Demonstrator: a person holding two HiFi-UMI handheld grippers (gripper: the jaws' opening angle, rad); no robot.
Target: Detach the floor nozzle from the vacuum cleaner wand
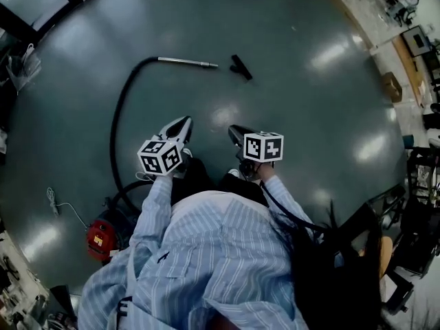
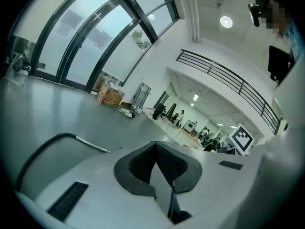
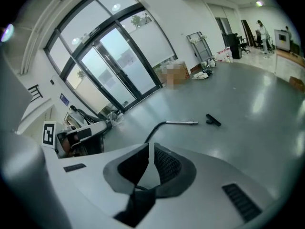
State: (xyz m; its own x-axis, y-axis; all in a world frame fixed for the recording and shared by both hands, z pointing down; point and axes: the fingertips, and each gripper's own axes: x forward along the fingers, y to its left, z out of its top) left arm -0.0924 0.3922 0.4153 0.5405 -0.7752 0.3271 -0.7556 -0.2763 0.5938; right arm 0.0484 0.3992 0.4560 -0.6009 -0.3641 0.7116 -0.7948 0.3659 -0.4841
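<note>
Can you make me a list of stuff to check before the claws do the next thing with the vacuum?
1. Floor nozzle off the wand: ok. It lies on the floor with a gap between it and the wand's end.
2. Left claw empty: ok. Jaws together, nothing between them.
3. Right claw empty: ok. Jaws almost together, nothing held.
4. Hose joined to the wand: ok.
5. Claws close to the nozzle or wand: not ok. Both are up by the person's body, well away from them.
6. Wand's open end undamaged: cannot tell, too small to see.
</note>
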